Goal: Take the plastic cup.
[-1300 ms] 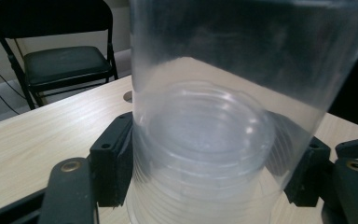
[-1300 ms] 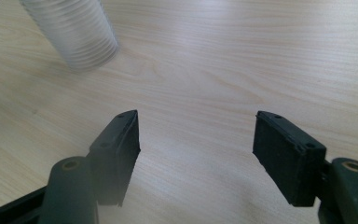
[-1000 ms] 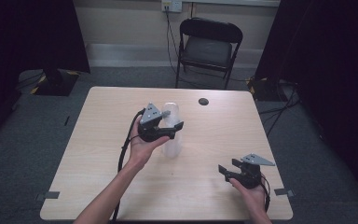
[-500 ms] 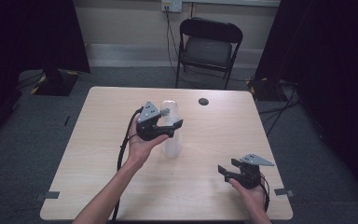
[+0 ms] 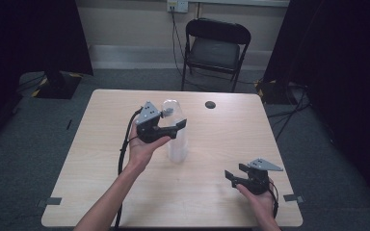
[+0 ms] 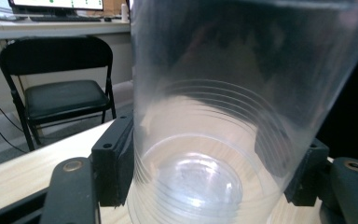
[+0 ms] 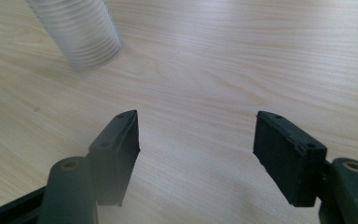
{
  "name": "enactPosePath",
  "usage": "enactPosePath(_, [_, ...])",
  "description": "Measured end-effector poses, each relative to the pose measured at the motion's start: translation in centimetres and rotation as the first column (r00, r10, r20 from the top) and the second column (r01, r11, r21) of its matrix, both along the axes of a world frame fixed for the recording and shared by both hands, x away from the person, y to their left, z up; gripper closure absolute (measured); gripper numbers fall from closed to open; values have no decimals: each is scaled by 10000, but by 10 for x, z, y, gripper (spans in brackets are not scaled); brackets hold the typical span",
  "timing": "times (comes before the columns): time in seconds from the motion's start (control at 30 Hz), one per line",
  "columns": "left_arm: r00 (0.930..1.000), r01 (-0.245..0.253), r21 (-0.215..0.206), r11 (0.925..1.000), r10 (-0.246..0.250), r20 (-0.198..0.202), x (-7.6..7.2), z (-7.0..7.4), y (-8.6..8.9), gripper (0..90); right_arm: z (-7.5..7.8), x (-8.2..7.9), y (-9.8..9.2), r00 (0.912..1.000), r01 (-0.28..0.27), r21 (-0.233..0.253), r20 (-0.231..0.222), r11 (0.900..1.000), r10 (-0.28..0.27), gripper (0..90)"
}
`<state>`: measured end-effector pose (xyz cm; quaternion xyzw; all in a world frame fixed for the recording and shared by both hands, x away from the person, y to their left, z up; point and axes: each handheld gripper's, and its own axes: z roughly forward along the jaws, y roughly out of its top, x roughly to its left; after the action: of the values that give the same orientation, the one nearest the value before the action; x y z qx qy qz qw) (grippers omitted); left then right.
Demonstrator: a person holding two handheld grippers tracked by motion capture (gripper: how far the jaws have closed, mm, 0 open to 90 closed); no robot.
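A tall clear plastic cup (image 5: 177,139) stands in the middle of the wooden table (image 5: 101,192); ribbed rings near its base suggest a stack. My left gripper (image 5: 173,126), held in a hand, has its jaws against both sides of the cup's upper part. In the left gripper view the clear cup (image 6: 214,116) sits between the black pads (image 6: 116,163). The right gripper (image 5: 233,175) rests low near the front right of the table, jaws wide apart. In its own view the right gripper (image 7: 196,144) holds nothing, and the cup's ribbed base (image 7: 86,37) stands ahead to the left.
A small black round object (image 5: 210,104) lies on the far side of the table. A black folding chair (image 5: 217,48) stands behind the table. The left gripper's cable (image 5: 123,149) hangs down along the forearm.
The cup's top stands slightly higher than a second ago, with the left gripper still on it. The right gripper has not moved.
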<state>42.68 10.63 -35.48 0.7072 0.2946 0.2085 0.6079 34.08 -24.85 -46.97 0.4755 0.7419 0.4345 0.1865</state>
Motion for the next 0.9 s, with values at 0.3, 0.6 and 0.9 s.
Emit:
enactPosePath(0.3, [9997,69,-403,9992,-79,-242,-6,7,9,316,1,1,3,10000,-88,31,28,10000,88,314])
enactPosePath(0.6, [9988,-105,-622,9980,75,-486,-16,12,17,315,4,2,5,9997,-130,51,191,9999,129,312])
enactPosePath(0.9, [9977,124,-448,9989,-153,-656,-30,13,19,313,6,2,10,9994,-141,-84,317,9999,143,316])
